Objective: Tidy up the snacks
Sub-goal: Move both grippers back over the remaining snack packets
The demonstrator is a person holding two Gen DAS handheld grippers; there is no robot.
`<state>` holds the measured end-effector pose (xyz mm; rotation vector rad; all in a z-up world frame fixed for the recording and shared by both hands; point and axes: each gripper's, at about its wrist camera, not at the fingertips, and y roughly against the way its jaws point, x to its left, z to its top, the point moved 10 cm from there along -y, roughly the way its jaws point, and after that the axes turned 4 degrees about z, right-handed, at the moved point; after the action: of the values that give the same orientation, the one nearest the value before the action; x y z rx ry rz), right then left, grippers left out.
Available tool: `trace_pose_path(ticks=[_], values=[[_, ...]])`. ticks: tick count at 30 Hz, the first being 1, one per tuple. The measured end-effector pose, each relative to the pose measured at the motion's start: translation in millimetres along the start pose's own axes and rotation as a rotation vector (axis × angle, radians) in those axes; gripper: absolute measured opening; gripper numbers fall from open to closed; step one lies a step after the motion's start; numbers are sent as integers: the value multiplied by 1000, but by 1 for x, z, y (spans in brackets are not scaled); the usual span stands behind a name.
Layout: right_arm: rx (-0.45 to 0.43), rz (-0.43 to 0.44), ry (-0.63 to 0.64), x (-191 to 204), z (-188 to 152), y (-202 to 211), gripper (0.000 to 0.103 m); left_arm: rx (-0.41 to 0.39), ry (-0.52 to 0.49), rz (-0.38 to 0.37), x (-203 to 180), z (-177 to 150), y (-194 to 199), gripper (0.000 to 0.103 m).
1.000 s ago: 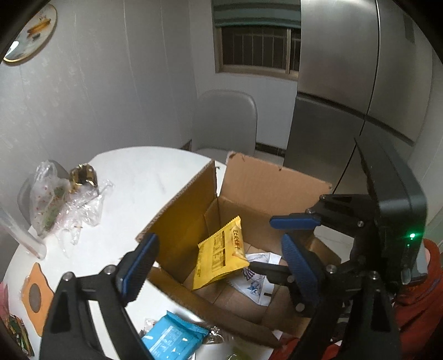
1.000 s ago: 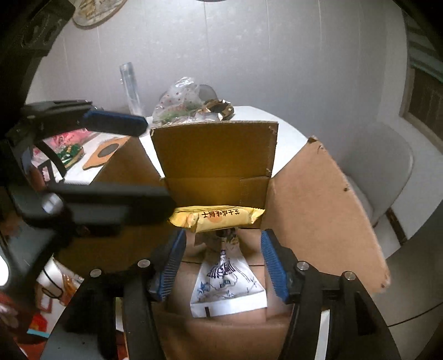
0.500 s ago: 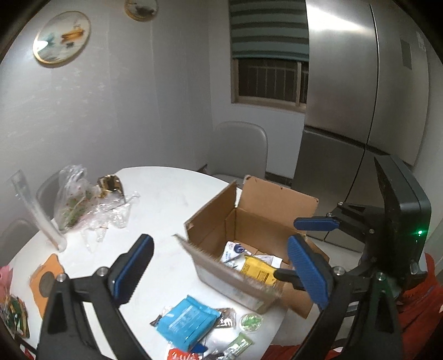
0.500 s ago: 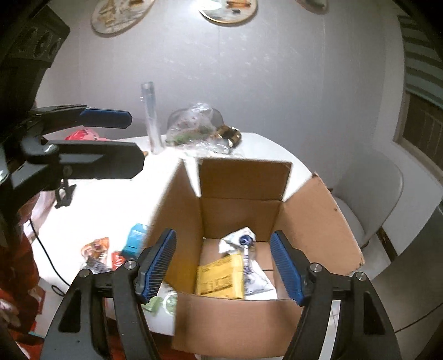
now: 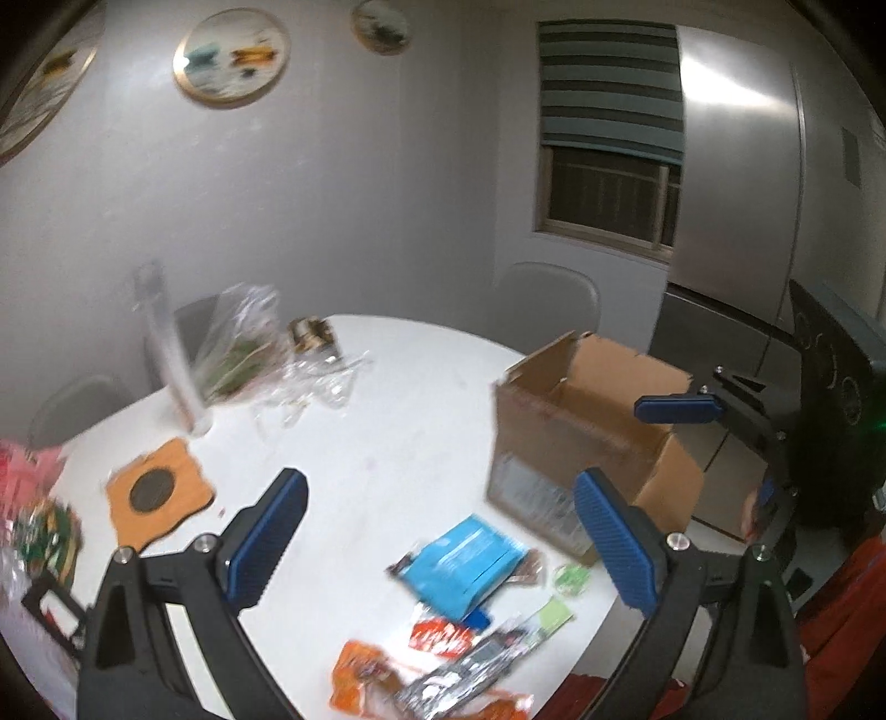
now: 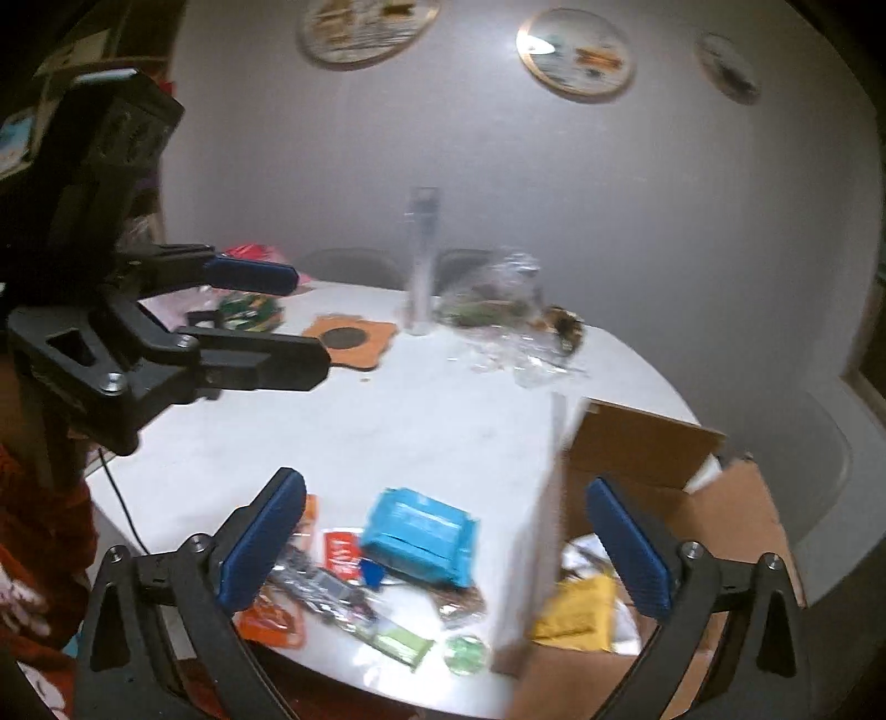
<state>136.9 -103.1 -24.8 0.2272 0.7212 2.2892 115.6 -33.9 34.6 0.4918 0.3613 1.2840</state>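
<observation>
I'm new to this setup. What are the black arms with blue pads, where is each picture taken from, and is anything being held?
They are two hand-held grippers carried by a person, no robot. Each picture comes from a camera on one gripper, looking along its fingers. The left gripper is open and empty. The right gripper has just been opening and is empty too. On the white table stands a cardboard box with a yellow packet inside. Beside it lie loose snacks, among them a blue packet.

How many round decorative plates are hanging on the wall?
3, hanging in a row: a big plate partly cut off by the picture's top edge, a middle plate, and a small plate. More may hang out of view.
</observation>
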Motion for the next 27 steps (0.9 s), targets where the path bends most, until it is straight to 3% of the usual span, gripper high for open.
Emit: trace_pose_path(ticks=[7,13,18,27], values=[[105,124,58,51,-19,-47,102,41,86,45,43,-60,0,96],[194,225,71,78,-66,-89,100,128,144,58,58,-129,-25,95],[302,329,119,97,-113,-118,81,202,217,37,53,-177,-49,95],[400,412,227,100,-139,-155,66,230,302,-8,38,-214,-44,92]])
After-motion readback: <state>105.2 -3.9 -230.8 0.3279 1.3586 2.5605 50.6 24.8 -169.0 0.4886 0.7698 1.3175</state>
